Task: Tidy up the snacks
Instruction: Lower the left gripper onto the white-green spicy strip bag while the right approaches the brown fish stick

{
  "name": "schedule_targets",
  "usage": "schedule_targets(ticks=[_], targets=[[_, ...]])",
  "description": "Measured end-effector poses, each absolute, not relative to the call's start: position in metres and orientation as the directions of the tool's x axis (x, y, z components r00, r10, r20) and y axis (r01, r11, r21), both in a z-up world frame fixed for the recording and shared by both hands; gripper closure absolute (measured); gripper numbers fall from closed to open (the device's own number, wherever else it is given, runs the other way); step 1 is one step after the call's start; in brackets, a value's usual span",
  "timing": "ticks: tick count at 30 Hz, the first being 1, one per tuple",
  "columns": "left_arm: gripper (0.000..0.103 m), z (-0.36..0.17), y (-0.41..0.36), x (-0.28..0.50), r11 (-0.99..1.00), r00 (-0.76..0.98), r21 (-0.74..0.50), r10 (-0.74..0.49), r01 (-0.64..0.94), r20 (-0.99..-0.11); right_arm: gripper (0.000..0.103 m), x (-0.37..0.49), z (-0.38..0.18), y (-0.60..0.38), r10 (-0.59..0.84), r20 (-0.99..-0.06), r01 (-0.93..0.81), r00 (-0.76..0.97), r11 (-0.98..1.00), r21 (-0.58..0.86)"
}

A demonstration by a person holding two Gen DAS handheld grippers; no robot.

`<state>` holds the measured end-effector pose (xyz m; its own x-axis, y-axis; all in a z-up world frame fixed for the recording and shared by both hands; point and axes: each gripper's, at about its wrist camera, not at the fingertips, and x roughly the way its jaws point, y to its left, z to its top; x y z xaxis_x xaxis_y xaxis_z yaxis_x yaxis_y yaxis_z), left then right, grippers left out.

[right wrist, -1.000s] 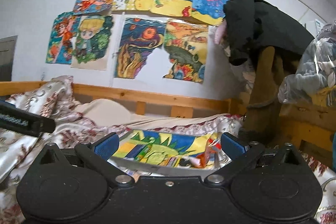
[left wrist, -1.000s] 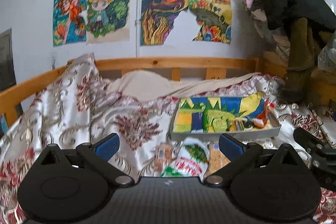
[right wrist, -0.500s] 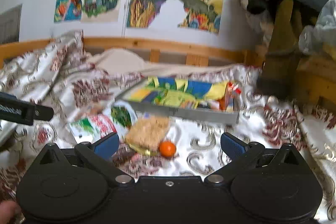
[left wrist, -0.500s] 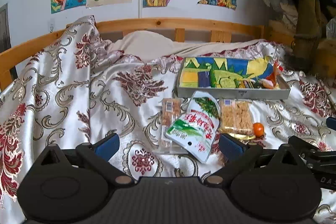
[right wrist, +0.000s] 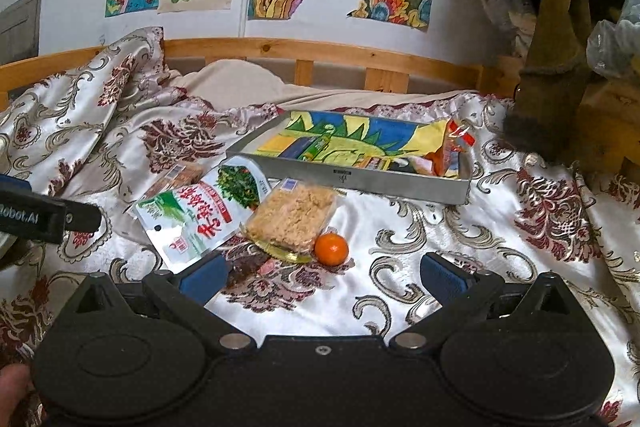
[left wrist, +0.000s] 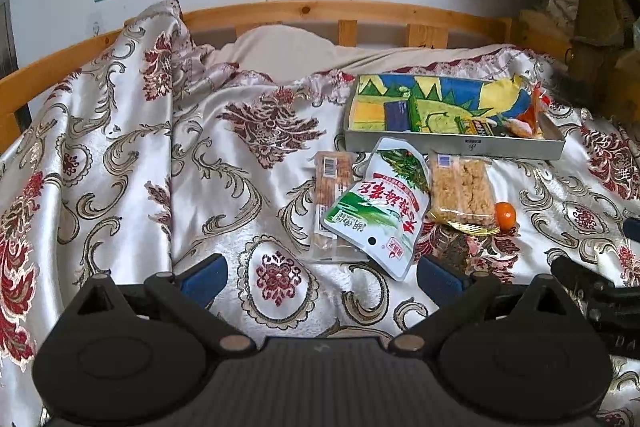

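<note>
Left gripper: blue-padded fingers spread wide, nothing between them, held low over the silver-and-maroon brocade bedspread, aimed far toward the wall. Right gripper: same pose, jaws wide apart and empty, just near of the snack cluster.

Snacks lie loose on the bedspread, near side of the shallow grey metal tray with a colourful drawing lining it:
- white-and-green foil pouch with red lettering, centre, overlapping the clear-wrapped brown biscuit bar with a barcode on its left
- clear packet of tan crumbly cake, right of the pouch, touching it
- small orange citrus fruit, touching the cake packet's near right corner

Red-orange wrapper already sits in the tray's right end.

View differences:
- left wrist shows the full biscuit bar; right wrist sees only its far end past the pouch
- left wrist catches the right gripper's black body at its right edge
- right wrist catches the left gripper's lettered finger at its left edge, plus a fingertip of the hand at bottom left
- fruit sits closest in the right wrist view, just far of the gap between the fingers
</note>
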<state>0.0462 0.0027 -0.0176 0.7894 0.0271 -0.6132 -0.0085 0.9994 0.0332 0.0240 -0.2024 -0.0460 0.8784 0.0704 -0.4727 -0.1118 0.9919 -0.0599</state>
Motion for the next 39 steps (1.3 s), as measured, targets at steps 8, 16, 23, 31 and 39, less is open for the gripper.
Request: schedule_targets(ticks=[8, 16, 23, 31, 39], targets=[[0.0, -0.025, 0.014, 0.064, 0.999, 0.789, 0.021, -0.016, 0.037, -0.614, 0.001, 0.038, -0.057, -0.201, 0.088, -0.519, -0.112, 0.85, 0.994, -0.015], [0.0, -0.039, 0.02, 0.079, 0.99, 0.796, 0.086, -0.035, 0.108, -0.604, 0.001, 0.049, -0.072, -0.193, 0.111, -0.533, -0.123, 0.839, 0.992, 0.014], [0.0, -0.032, 0.026, 0.097, 0.993, 0.817, 0.065, -0.044, 0.099, -0.575, 0.001, 0.079, -0.078, -0.17, 0.159, -0.53, -0.158, 0.833, 0.986, 0.048], [0.0, -0.017, 0.024, 0.129, 0.995, 0.834, 0.049, -0.046, 0.088, -0.55, 0.001, 0.114, -0.095, -0.14, 0.141, -0.577, -0.154, 0.804, 0.988, 0.027], [0.001, -0.027, 0.0, 0.152, 0.981, 0.796, -0.041, -0.176, 0.187, -0.579, 0.007, 0.116, -0.115, -0.137, 0.127, -0.62, -0.126, 0.774, 0.991, 0.046]])
